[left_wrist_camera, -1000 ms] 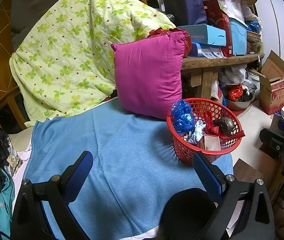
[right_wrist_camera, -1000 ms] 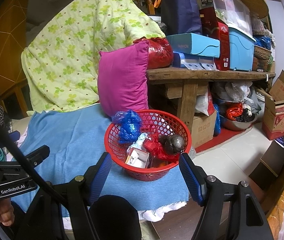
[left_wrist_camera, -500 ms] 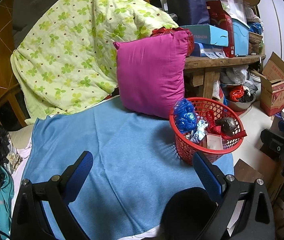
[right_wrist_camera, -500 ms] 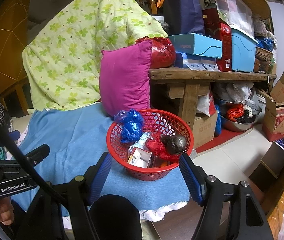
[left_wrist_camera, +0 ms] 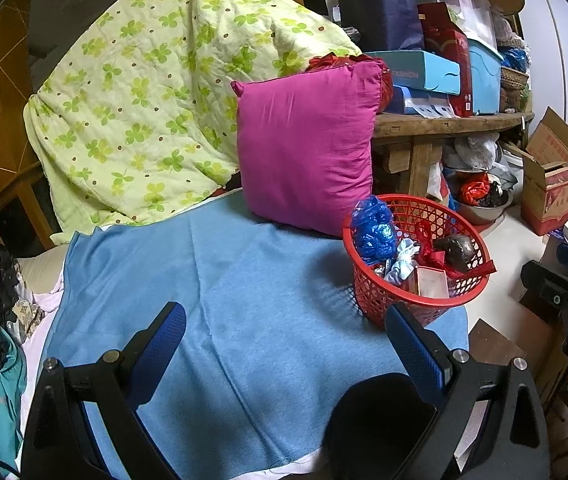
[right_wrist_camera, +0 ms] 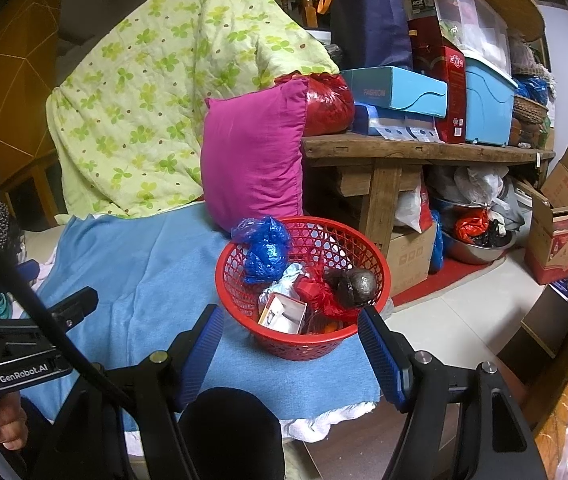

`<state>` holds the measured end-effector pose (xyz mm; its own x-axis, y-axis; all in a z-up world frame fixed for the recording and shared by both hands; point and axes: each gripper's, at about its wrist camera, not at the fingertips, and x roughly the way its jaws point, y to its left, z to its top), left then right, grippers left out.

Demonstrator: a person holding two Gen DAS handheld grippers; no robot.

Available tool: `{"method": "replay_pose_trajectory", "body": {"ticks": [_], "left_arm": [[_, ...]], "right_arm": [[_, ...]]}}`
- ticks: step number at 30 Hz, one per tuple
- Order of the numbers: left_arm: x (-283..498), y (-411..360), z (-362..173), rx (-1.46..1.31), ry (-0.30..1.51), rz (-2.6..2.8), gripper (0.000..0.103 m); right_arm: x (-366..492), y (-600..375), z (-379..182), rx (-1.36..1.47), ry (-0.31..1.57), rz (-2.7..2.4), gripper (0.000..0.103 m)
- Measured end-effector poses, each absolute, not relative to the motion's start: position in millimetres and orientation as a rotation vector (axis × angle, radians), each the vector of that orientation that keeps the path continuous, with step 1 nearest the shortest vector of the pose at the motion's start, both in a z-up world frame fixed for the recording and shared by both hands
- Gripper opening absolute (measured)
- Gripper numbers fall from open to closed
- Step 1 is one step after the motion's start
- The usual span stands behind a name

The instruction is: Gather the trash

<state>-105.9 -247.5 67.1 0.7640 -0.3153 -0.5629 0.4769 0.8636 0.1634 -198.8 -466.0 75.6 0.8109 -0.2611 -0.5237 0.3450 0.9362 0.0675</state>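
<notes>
Both our grippers empty, jaws wide apart: left gripper (left_wrist_camera: 284,336) over blue cloth (left_wrist_camera: 223,300), right gripper (right_wrist_camera: 290,338) just before red basket (right_wrist_camera: 243,280) holding trash, blue bag (right_wrist_camera: 263,250) uppermost.

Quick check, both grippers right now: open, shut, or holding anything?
Left gripper: open, nothing between its fingers, over the blue cloth.
Right gripper: open, empty, just short of the red basket.
</notes>
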Motion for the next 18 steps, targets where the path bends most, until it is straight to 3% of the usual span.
{"method": "replay_pose_trajectory", "body": {"ticks": [18], "left_arm": [[-105.1,-245.1,65.2,0.299,0.557,-0.44,0.1]], "right_arm": [[-197.8,-466.2,74.5,0.16,0.538,-0.323,0.073]]}}
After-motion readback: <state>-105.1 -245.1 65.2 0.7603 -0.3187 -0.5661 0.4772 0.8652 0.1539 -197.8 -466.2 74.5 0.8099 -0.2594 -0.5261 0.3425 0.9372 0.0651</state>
